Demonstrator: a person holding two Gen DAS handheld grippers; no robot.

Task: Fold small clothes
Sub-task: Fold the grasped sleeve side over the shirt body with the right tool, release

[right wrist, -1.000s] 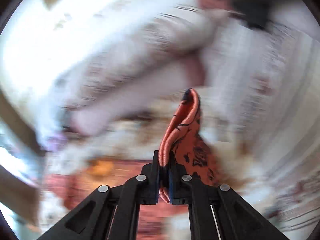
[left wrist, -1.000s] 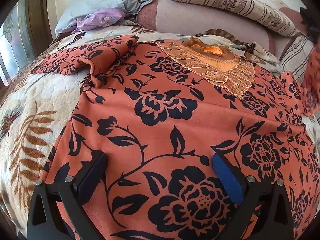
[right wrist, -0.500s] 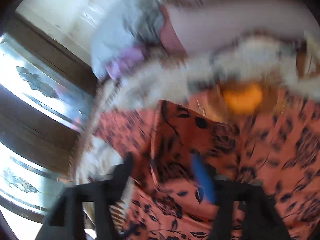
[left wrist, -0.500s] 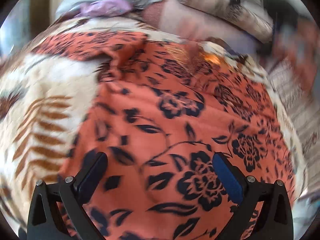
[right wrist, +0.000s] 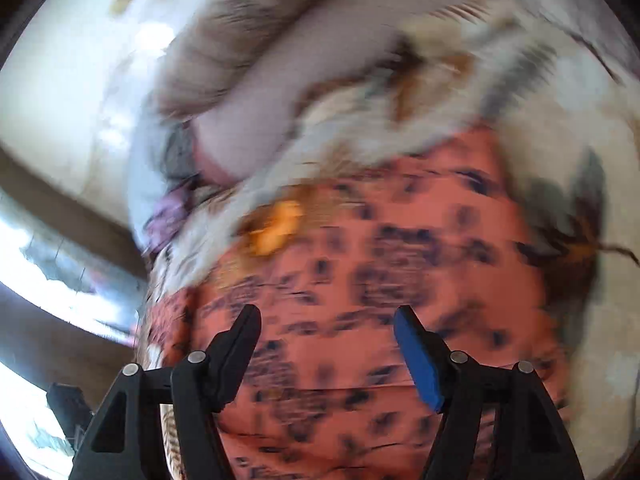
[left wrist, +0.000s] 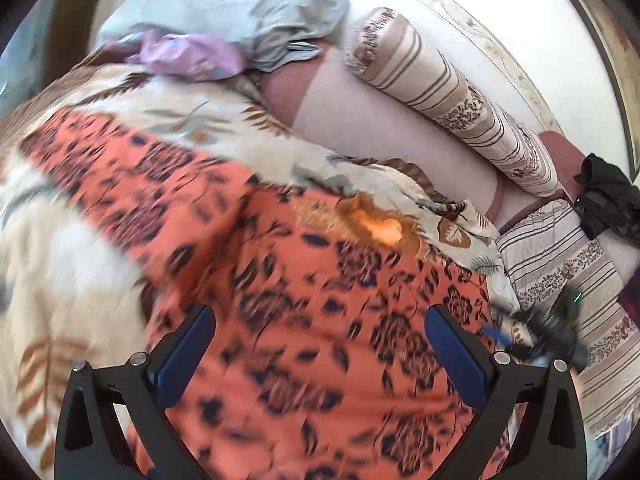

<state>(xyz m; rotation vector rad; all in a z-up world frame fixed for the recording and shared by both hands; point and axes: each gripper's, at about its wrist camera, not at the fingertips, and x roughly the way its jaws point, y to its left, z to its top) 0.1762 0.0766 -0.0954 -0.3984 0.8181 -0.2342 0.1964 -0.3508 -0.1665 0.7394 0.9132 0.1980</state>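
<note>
Your left hand-held gripper (left wrist: 320, 354) hangs over the orange garment (left wrist: 312, 308) with its two fingers spread wide and nothing between them. The blue pads (left wrist: 456, 354) sit apart, above the black flower print, and you cannot tell through the blur whether they touch the cloth.

Your right hand-held gripper (right wrist: 328, 344) is likewise spread open and empty, its fingers framing the same garment (right wrist: 360, 280) from the other side. In the left wrist view it shows as a dark blurred shape (left wrist: 554, 330) at the garment's right edge.

The garment lies spread flat on the bed, on a cream blanket with brown leaves (left wrist: 56, 272). One sleeve (left wrist: 104, 168) stretches out to the left across the blanket. The gold embroidered neckline (left wrist: 380, 228) points toward the head of the bed.

Beyond the neckline lie a striped bolster (left wrist: 452, 96) and a plain mauve cushion (left wrist: 384, 132). A grey cloth (left wrist: 248, 12) and a lilac cloth (left wrist: 188, 56) are heaped at the far left corner, well apart from the garment. A dark bundle (left wrist: 608, 204) sits at the far right.
</note>
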